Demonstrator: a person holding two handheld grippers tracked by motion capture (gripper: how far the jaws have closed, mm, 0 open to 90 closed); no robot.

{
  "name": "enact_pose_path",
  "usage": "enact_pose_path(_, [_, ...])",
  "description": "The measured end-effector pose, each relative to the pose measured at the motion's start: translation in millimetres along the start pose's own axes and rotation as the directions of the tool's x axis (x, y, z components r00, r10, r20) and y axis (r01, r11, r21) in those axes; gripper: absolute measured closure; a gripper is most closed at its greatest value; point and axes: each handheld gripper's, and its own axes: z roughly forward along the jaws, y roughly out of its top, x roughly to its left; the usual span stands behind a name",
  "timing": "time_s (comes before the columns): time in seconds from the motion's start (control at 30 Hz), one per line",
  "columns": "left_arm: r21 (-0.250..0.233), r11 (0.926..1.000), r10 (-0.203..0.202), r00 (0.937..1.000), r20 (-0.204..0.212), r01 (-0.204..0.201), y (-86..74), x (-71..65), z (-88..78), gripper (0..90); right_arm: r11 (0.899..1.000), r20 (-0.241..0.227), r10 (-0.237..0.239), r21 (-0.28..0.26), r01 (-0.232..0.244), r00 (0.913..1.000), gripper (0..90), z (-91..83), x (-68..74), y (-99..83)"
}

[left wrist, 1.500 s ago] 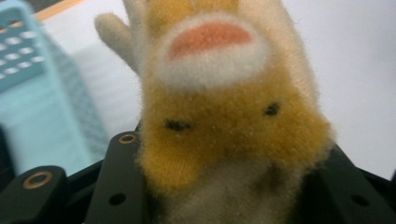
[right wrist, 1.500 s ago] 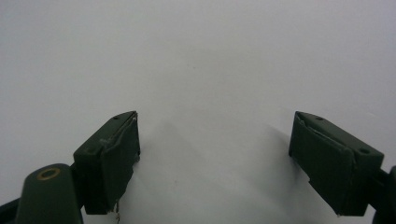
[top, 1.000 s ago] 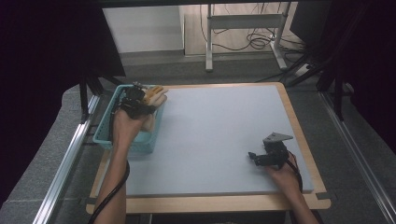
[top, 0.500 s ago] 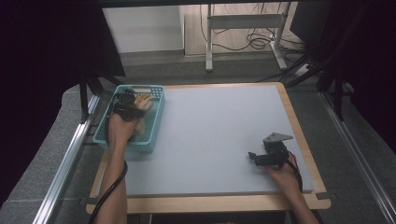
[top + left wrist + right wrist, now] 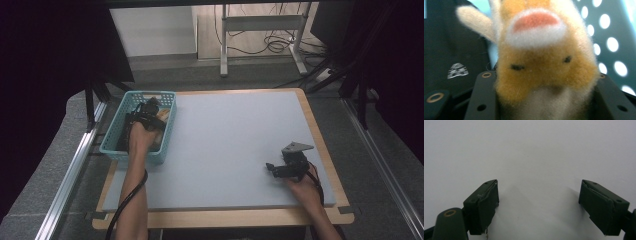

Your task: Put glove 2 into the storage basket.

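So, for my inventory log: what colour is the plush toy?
Orange-tan with white and a pink patch; the plush toy shows best in the left gripper view.

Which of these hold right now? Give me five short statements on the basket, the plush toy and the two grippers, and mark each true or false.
1. The left gripper is inside the teal basket. True.
2. The plush toy sits between the left gripper's jaws. True.
3. The right gripper grips a plush toy. False: its jaws stand apart with nothing between them, over the bare grey table top.
4. The basket stands at the table's right edge. False: it stands at the left edge, far corner.
5. The toy is blue. False: it is orange and cream with a pink patch.
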Motion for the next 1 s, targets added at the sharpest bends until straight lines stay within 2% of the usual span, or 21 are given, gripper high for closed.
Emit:
enact_pose_path(0.03, [-0.003,0.9999,-0.012,0.9999,0.010,0.012,-0.3,3.0,1.3,47.2,1.000,0.000,0.000,0.000,0.000,1.0000,16.1,0.0,0.0,0.0])
enact_pose_path(0.1, [0.005,0.9994,-0.035,0.9991,0.024,0.035,-1.5,8.3,2.9,38.5,1.000,0.000,0.000,0.000,0.000,1.0000,16.1,0.0,0.0,0.0])
enact_pose_path(0.17, [-0.004,0.9992,-0.040,0.9988,0.029,0.040,-3.2,12.1,0.5,24.9,1.000,0.000,0.000,0.000,0.000,1.0000,16.1,0.0,-0.1,0.0])
enact_pose_path(0.23, [-0.016,0.9993,-0.031,0.9977,0.060,0.032,-4.0,13.2,-6.5,13.1,1.000,-0.001,0.000,0.000,0.000,1.0000,16.1,0.0,-0.1,0.0])
enact_pose_path(0.33, [-0.029,0.9995,0.017,0.9989,0.044,-0.016,-3.1,9.9,-22.1,13.6,1.000,0.000,0.000,0.000,0.000,1.0000,16.1,0.0,0.0,0.0])
enact_pose_path(0.47, [-0.077,0.9968,0.025,0.9983,0.053,-0.021,-2.4,11.8,-43.1,14.0,1.000,0.000,-0.001,-0.001,0.001,1.0000,16.1,0.1,0.1,-0.1])
enact_pose_path(0.6, [-0.129,0.9916,0.018,0.9989,0.045,-0.012,-6.0,19.7,-56.1,23.1,1.000,0.001,0.000,-0.001,0.000,1.0000,16.1,0.1,0.2,-0.1])
enact_pose_path(0.7, [-0.173,0.9848,0.003,0.9965,0.084,0.012,-10.3,27.2,-61.1,29.8,1.000,0.000,0.000,-0.001,0.000,1.0000,16.1,0.1,0.1,-0.1])
enact_pose_path(0.73, [-0.184,0.9828,-0.008,0.9967,0.081,0.023,-11.9,28.5,-62.1,33.1,1.000,0.000,0.000,-0.001,0.000,1.0000,16.0,0.1,0.1,-0.1])
enact_pose_path(0.83, [-0.181,0.9829,-0.028,0.9992,0.029,0.032,-15.7,33.7,-61.5,49.6,1.000,0.000,0.000,-0.001,0.000,1.0000,16.1,0.1,0.1,0.0])
enact_pose_path(0.87, [-0.169,0.9849,-0.040,0.9992,-0.007,0.038,-17.7,36.0,-59.4,58.0,1.000,0.000,0.000,-0.001,0.000,1.0000,16.1,0.1,0.1,0.0])
enact_pose_path(0.93, [-0.137,0.9894,-0.057,0.9966,-0.059,0.048,-21.1,40.9,-54.2,68.8,1.000,0.001,0.000,-0.001,0.000,1.0000,16.1,0.1,0.2,-0.1])
enact_pose_path(1.0, [-0.100,0.9925,-0.078,0.9940,-0.076,0.071,-24.8,45.6,-46.1,75.8,1.000,0.000,0.000,-0.002,0.000,1.0000,16.1,0.1,0.2,-0.1])
